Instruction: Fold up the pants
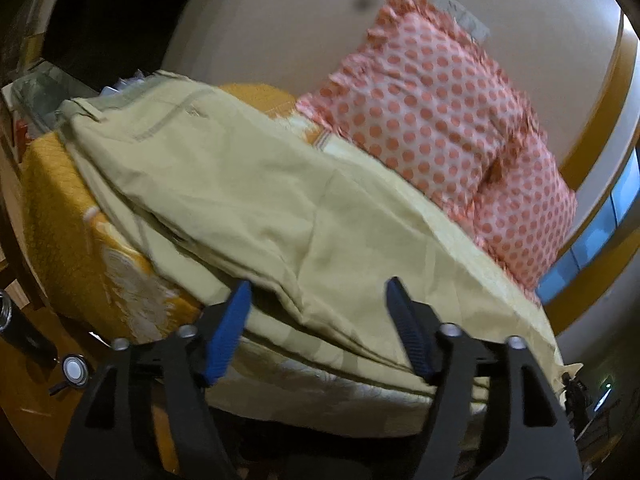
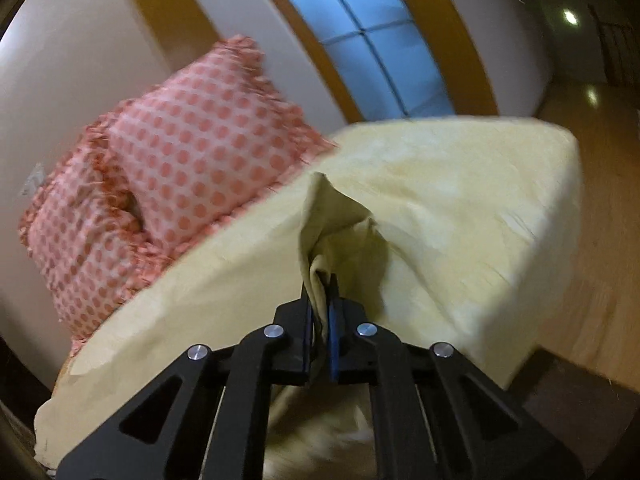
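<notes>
Pale yellow-green pants (image 1: 248, 184) lie spread across the bed, waistband at the far left, legs running toward the near right. My left gripper (image 1: 318, 292) is open, its blue-padded fingers (image 1: 228, 328) held just over the near edge of the pant legs, gripping nothing. My right gripper (image 2: 321, 300) is shut on a bunched fold of the pants (image 2: 440, 208) and lifts the cloth, which drapes down over the bed on both sides.
Two pink polka-dot pillows (image 1: 432, 120) lean on the wall behind the bed; they also show in the right wrist view (image 2: 192, 160). An orange patterned bedspread (image 1: 60, 216) covers the bed. A window (image 2: 372, 36) and wooden floor (image 2: 600, 240) lie to the right.
</notes>
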`<state>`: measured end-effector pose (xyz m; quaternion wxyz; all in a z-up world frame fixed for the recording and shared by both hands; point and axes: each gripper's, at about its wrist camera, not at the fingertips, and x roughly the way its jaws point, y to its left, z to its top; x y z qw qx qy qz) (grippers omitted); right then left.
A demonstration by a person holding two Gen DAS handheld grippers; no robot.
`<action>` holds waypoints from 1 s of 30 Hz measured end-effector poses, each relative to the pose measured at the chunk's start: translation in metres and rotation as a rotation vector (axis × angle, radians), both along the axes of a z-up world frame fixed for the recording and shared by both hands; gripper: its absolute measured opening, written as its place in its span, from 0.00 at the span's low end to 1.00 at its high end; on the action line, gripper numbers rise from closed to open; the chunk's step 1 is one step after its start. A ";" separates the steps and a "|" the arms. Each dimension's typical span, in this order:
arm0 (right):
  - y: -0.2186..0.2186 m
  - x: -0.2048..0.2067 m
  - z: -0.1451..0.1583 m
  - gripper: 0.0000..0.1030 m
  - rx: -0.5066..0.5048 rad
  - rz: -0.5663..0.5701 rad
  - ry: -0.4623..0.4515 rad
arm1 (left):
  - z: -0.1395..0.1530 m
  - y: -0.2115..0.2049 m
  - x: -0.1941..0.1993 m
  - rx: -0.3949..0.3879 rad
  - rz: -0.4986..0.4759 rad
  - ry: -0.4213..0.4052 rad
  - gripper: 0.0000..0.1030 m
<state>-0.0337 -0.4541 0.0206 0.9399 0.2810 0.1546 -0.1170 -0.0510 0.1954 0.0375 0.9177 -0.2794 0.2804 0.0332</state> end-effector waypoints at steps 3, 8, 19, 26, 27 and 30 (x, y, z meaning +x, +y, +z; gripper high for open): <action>0.054 0.034 0.045 0.06 -0.055 0.217 -0.095 | 0.006 0.013 -0.012 -0.013 0.068 -0.054 0.83; 0.194 0.080 0.071 0.06 -0.082 0.697 -0.145 | 0.001 0.029 -0.014 -0.045 0.125 -0.039 0.86; 0.358 0.063 0.005 0.94 -0.303 1.200 0.114 | -0.010 0.069 -0.001 -0.116 0.187 -0.021 0.90; 0.311 0.074 0.028 0.94 -0.161 1.118 0.027 | -0.006 0.097 0.015 -0.064 0.275 0.004 0.90; 0.308 0.076 0.027 0.94 -0.149 1.108 0.029 | -0.007 0.102 0.017 -0.070 0.282 0.010 0.90; 0.304 0.080 0.025 0.94 -0.142 1.100 0.037 | -0.007 0.111 0.023 -0.082 0.300 0.021 0.90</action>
